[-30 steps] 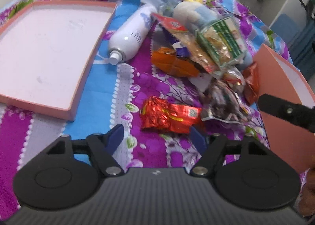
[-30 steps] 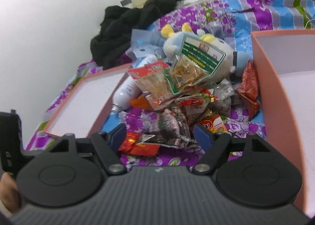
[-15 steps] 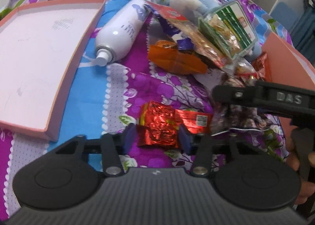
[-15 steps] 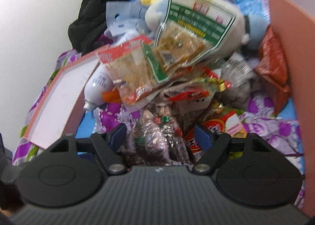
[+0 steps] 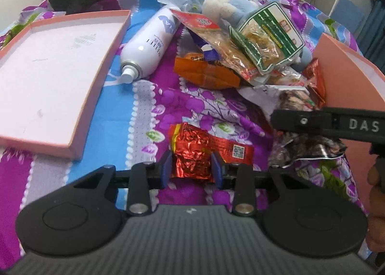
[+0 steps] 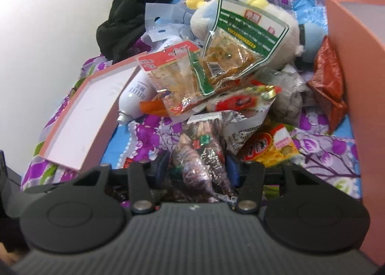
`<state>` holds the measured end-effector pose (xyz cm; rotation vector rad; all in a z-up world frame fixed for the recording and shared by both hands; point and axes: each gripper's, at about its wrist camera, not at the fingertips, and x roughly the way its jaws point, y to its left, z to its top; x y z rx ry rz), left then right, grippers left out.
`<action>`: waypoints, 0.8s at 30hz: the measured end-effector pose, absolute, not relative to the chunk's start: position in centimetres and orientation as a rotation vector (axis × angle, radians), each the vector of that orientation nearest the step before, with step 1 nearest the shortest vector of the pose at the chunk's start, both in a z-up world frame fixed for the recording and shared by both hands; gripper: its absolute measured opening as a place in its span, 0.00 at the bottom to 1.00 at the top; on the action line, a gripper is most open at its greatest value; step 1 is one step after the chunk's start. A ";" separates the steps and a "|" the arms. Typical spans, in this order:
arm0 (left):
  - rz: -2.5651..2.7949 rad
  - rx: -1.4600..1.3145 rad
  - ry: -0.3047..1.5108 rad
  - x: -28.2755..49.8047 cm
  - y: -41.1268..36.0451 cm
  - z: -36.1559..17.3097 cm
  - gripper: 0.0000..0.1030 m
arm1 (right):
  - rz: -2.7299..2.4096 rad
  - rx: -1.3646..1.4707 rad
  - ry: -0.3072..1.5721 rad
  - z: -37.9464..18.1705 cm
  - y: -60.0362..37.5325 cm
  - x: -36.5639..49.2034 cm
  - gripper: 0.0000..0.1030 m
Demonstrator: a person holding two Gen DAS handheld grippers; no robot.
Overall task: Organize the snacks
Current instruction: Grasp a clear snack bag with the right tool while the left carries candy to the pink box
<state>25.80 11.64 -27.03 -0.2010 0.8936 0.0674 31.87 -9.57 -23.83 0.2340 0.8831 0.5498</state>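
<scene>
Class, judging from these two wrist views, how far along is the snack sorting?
Done: nothing; the pink tray holds no snacks. In hand: the left gripper has its fingers around the red foil packet, and the right gripper is around the dark clear-wrapped packet. Left: the heaped snack pile, mixed with a spray bottle and plush toy.

Black ribbed gripper (image 5: 191, 166), blue pads (image 5: 166, 166), silver screws.

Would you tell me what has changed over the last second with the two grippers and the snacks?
Both grippers advanced and narrowed. The left gripper closed its fingers onto the red foil packet, which had lain ahead of it. The right gripper moved into the pile and closed around the dark clear-wrapped packet. The pink tray, white spray bottle and plush toy stayed where they were.
</scene>
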 end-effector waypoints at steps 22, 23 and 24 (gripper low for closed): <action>0.153 -0.274 0.839 17.1 11.1 -18.8 0.38 | 0.525 0.097 0.765 -18.0 -12.6 21.6 0.49; 0.151 -0.281 0.834 16.8 11.0 -18.4 0.38 | 0.519 0.090 0.763 -17.9 -12.7 21.1 0.49; 0.149 -0.285 0.827 16.5 10.9 -18.0 0.38 | 0.514 0.089 0.763 -17.8 -12.9 20.8 0.49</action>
